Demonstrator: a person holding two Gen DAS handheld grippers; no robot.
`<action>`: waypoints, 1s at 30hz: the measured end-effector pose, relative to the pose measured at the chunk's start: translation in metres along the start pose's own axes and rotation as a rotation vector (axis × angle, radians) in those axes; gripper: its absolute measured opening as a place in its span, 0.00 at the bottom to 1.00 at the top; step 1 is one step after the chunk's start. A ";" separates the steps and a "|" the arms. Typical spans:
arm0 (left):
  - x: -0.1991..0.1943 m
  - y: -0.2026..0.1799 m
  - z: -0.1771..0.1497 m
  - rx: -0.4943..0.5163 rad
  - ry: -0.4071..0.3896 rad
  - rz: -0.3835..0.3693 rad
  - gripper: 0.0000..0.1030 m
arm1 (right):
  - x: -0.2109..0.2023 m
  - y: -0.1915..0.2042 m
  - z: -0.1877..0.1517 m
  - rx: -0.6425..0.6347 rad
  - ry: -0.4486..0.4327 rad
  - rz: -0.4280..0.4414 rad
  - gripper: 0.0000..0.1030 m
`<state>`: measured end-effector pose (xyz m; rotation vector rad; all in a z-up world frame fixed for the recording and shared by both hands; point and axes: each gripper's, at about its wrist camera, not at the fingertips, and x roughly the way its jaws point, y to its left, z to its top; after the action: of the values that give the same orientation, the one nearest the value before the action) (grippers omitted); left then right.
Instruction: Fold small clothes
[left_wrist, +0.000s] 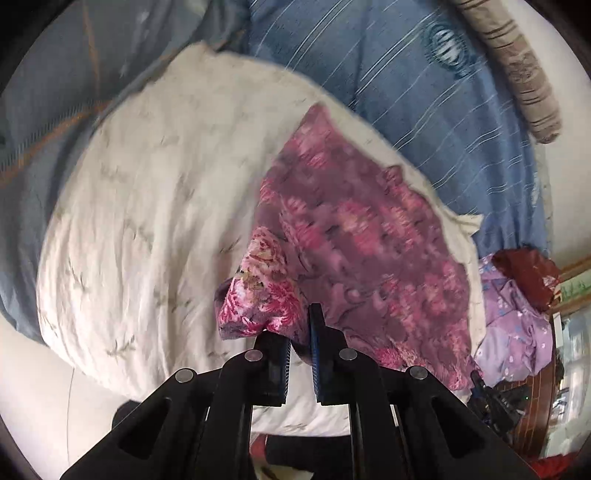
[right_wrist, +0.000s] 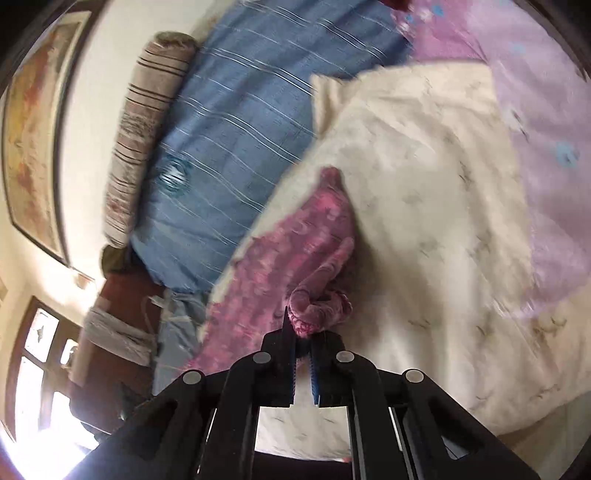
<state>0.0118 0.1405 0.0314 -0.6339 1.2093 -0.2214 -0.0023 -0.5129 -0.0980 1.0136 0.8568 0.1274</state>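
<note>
A small pink and purple floral garment (left_wrist: 354, 236) lies on a white cloth (left_wrist: 155, 206) spread over the bed. My left gripper (left_wrist: 300, 332) is shut on one bunched corner of the garment, and the cloth bulges out between and above the fingers. In the right wrist view the same garment (right_wrist: 291, 251) stretches away to the left. My right gripper (right_wrist: 303, 336) is shut on another bunched, knotted-looking corner of it. Both views are motion blurred.
A blue striped bedsheet (left_wrist: 424, 92) covers the bed beyond the white cloth (right_wrist: 424, 192). A brown striped bolster (left_wrist: 517, 70) lies at the wall. A lilac flowered garment (left_wrist: 513, 332) and a dark red item (left_wrist: 528, 273) lie at the right. A framed picture (right_wrist: 33, 136) hangs on the wall.
</note>
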 end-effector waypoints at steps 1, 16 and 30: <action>0.017 0.004 0.001 -0.049 0.045 -0.002 0.08 | 0.008 -0.012 -0.008 0.011 0.029 -0.059 0.05; -0.068 -0.026 0.027 0.130 -0.141 -0.160 0.55 | -0.021 0.045 0.011 -0.112 -0.109 -0.026 0.31; 0.032 -0.011 0.023 0.114 0.047 -0.127 0.46 | 0.054 0.016 -0.015 -0.105 0.054 -0.060 0.27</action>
<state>0.0467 0.1235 0.0168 -0.6086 1.1934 -0.4112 0.0280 -0.4686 -0.1201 0.8887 0.9200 0.1476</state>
